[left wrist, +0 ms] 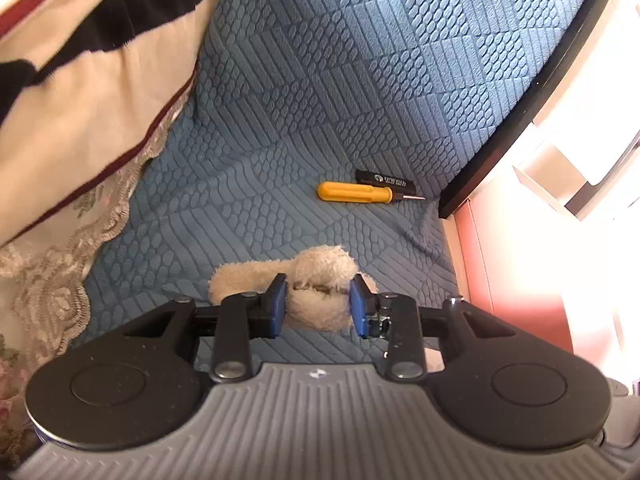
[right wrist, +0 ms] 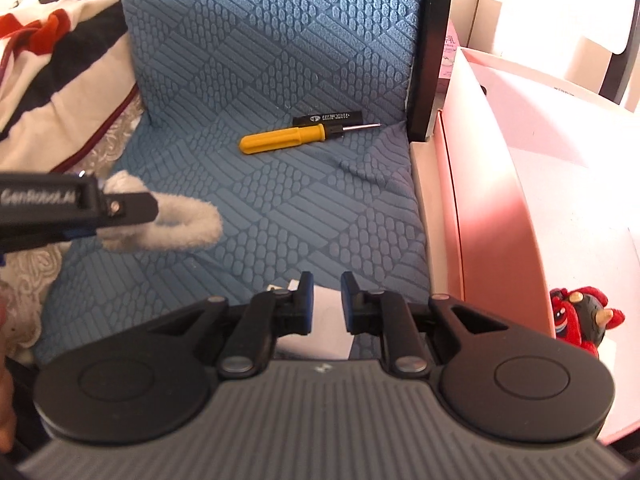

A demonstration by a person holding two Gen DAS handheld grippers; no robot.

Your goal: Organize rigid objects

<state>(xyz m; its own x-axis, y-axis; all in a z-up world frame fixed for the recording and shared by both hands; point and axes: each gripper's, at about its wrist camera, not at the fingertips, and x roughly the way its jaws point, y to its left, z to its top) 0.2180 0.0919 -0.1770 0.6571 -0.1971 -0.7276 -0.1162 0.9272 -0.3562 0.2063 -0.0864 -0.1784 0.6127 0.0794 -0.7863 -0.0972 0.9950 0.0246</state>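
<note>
My left gripper (left wrist: pixel 320 292) is shut on a fluffy cream plush piece (left wrist: pixel 320 264) just above the blue textured cushion (left wrist: pixel 320 80). From the right wrist view, one left finger (right wrist: pixel 132 206) shows at the left, with the plush piece (right wrist: pixel 184 228) curling out of it. My right gripper (right wrist: pixel 326 292) is shut on a flat white object (right wrist: pixel 326 336) near the cushion's front. A yellow-handled screwdriver (left wrist: pixel 354 192) (right wrist: pixel 280 140) lies at the back right of the seat. Right behind it is a black bar with white print (left wrist: pixel 386 181) (right wrist: pixel 328 117).
A pink-and-white open box (right wrist: pixel 500 200) stands to the right of the seat, with a red plush toy (right wrist: pixel 580 316) inside it. A striped blanket (left wrist: pixel 80 80) and a lace cloth (left wrist: pixel 60 280) cover the left. A black frame (right wrist: pixel 430 40) edges the backrest.
</note>
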